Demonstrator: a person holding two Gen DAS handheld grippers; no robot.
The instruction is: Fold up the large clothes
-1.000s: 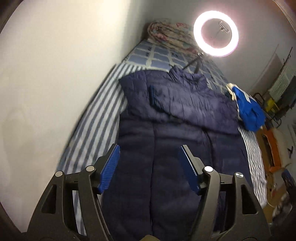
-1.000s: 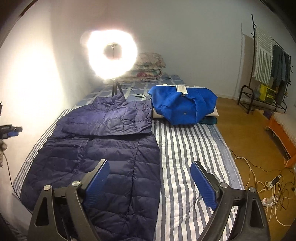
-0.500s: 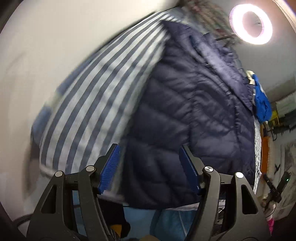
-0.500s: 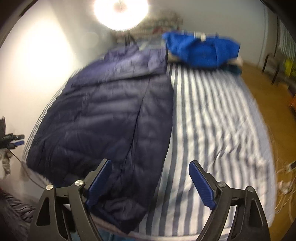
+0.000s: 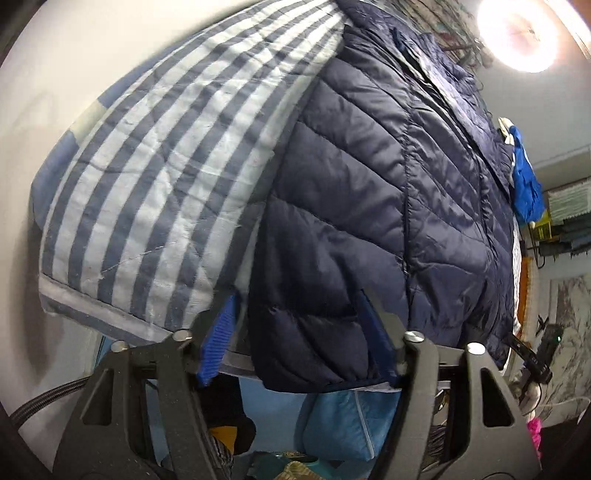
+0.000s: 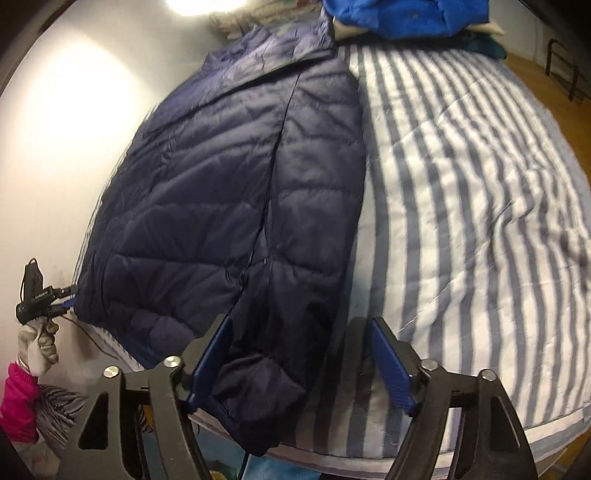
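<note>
A long navy quilted puffer coat (image 5: 373,192) lies flat along the striped bed, its hem hanging over the near edge; it also fills the right wrist view (image 6: 236,192). My left gripper (image 5: 299,347) is open, its blue pads on either side of the hem's left corner. My right gripper (image 6: 299,365) is open around the hem's right corner. Neither gripper pinches the cloth.
The blue-and-white striped bedspread (image 6: 461,206) covers the bed (image 5: 155,177). A bright blue garment (image 6: 399,14) lies at the far end. A ring light (image 5: 517,33) glares at the head. A white wall runs along the left. Blue storage bags (image 5: 340,424) sit under the bed.
Both grippers have dropped from high above the bed to its near edge and now straddle the coat's hem corners. Their jaws have stayed open.
</note>
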